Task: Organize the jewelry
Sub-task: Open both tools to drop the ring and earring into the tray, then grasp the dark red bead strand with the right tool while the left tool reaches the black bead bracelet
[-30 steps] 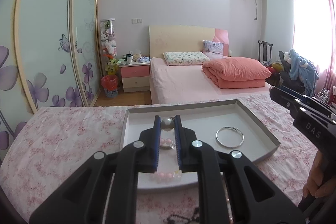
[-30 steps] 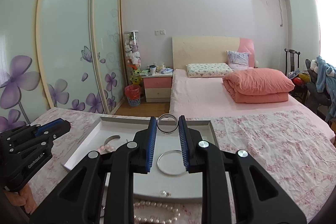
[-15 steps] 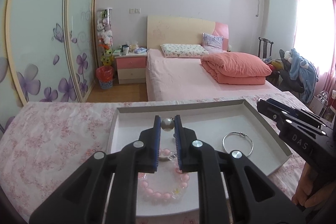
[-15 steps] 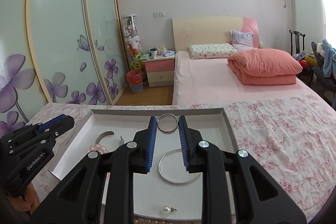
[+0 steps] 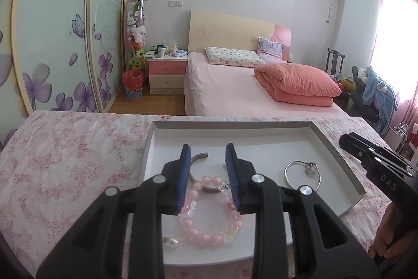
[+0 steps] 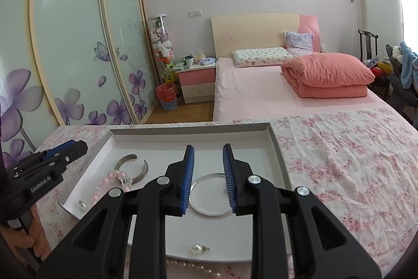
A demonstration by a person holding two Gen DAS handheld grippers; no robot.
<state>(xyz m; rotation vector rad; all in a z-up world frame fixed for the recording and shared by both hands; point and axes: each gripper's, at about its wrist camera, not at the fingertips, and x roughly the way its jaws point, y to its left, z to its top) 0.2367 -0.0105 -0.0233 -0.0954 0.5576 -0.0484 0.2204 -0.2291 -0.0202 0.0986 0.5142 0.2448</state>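
Over the white tray [image 5: 337,148] on the flowered tablecloth [image 5: 65,153] I hold both tools with their fingers spread wide and nothing between them. My left gripper [image 5: 208,156] hangs above the tray's left half; my right gripper [image 6: 208,157] hangs above its right half.

Counting what lies in the tray: one pink bead bracelet [image 5: 209,237], one open silver cuff [image 6: 141,170], two thin silver bangles, and two pearl earrings. One bangle [image 5: 303,175] with a small clasp lies to the right in the left wrist view. In the right wrist view a plain thin bangle [image 6: 209,211] lies flat beneath my right fingers; whether it is the same one I cannot tell.

One pearl earring [image 5: 171,242] sits at the near left corner, just beside the beads. Another earring [image 6: 197,248] lies near the front rim in the right wrist view, its long axis running left to right, pearl on the left, metal fitting on the right.

The cuff's gap faces the near side in the right wrist view, and it touches the bracelet at the clear charm [image 6: 125,179].

Outside the tray, along its near edge, lies one pearl strand [image 6: 193,267] on the cloth.
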